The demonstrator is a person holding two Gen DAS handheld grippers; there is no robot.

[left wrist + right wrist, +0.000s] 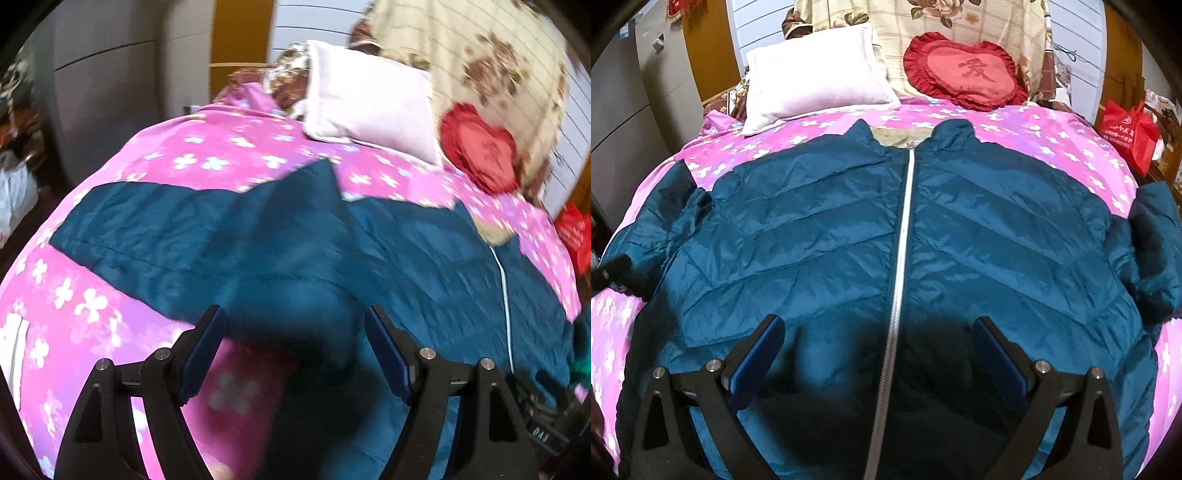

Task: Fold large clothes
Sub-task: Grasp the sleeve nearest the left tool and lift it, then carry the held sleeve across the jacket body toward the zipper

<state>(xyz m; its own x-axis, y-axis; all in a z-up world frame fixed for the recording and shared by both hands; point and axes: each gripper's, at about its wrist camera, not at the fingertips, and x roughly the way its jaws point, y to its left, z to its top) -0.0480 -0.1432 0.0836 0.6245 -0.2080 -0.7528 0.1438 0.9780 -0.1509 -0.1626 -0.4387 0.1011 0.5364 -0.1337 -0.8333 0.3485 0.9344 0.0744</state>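
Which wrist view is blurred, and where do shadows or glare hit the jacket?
Left wrist: motion-blurred throughout, jacket smeared. Right wrist: sharp; dark shadow on the jacket hem between the open right gripper fingers, mild sheen on the quilting, strong fisheye bowing.

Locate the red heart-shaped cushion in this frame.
In the right wrist view the red heart-shaped cushion sits at the head of the bed, right of the white pillow, beyond the jacket collar.

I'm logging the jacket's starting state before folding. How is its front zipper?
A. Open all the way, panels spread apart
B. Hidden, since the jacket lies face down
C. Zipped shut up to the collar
C: in the right wrist view the silver zipper runs closed up the teal jacket to its collar.
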